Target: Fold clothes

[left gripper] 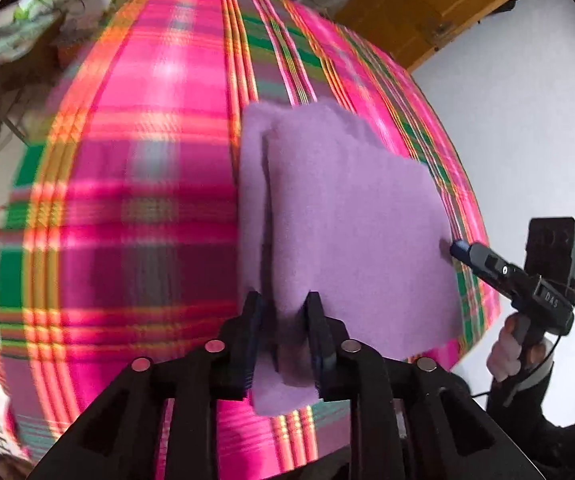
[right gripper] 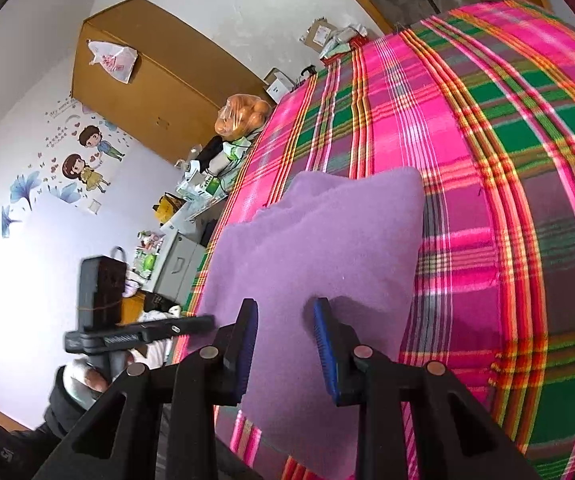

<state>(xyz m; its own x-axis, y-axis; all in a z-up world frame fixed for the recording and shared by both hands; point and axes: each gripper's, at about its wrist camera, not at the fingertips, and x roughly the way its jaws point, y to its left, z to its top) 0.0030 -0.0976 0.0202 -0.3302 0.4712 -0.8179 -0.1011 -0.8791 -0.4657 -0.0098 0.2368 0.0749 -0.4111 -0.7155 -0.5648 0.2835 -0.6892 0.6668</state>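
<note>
In the left wrist view, the left tongs (left gripper: 283,316) sit at the bottom centre of the frame, their two fingers clamped on a folded edge of the purple fleece cloth (left gripper: 347,216). The cloth spreads from there up through the middle of the frame, lying on a pink, green and orange plaid bedsheet (left gripper: 135,184), which is blurred. At the right edge, the right tongs (left gripper: 461,249) touch the cloth's right border; a hand (left gripper: 515,350) grips their handle.

In the right wrist view, the right tongs (right gripper: 285,322) stand apart at bottom centre, the cloth (right gripper: 315,240) lying between and beyond them. At lower left, the left tongs (right gripper: 207,322) meet the cloth's left edge. Farther off, upper left, a brown cabinet (right gripper: 159,80) hangs beside cartoon wall stickers (right gripper: 83,160).
</note>
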